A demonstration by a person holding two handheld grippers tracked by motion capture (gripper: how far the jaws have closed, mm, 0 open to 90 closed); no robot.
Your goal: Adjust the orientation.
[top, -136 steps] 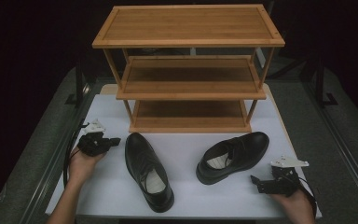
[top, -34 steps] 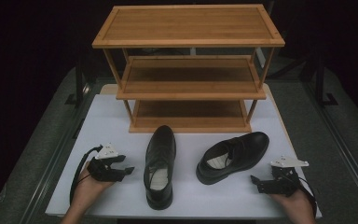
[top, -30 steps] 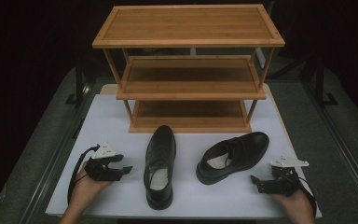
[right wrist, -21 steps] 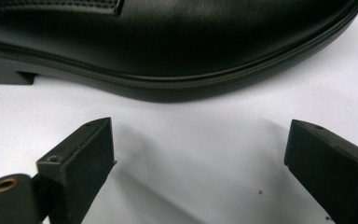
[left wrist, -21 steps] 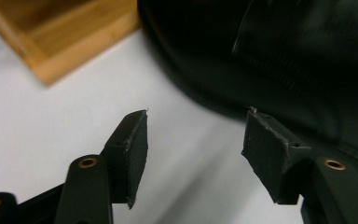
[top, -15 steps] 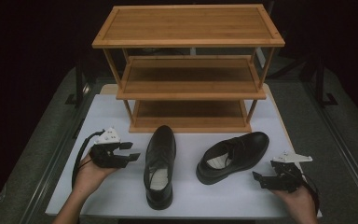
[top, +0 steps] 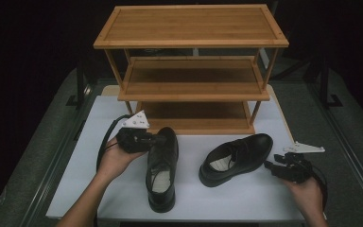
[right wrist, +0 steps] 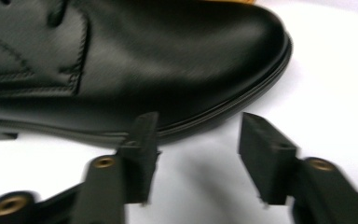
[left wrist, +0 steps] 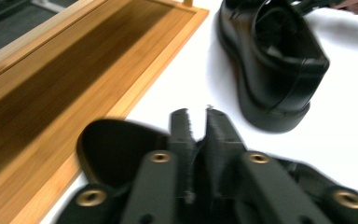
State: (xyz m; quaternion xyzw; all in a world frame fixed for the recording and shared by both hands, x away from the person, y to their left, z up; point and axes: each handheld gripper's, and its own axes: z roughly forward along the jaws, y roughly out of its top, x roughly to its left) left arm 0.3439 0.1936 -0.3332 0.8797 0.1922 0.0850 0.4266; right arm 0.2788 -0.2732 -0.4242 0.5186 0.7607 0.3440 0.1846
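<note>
Evidently, left gripper (top: pixel 157 139): jaws just pressed together at the left shoe (top: pixel 162 169) toe — nothing visibly pinched, regrip.
Right gripper (right wrist: pixel 193 140): just narrowing, part-spread — centre on right shoe (right wrist: pixel 121 60) toe.

Left gripper (left wrist: pixel 198 128) blurred, hiding part of left shoe (left wrist: pixel 116 154), right shoe (right wrist: pixel 121 60) cut off at frame edge

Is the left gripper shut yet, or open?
Shut. The left gripper has just closed: its jaws stand almost together at the toe of the left shoe; whether anything is pinched between them cannot be told.
</note>
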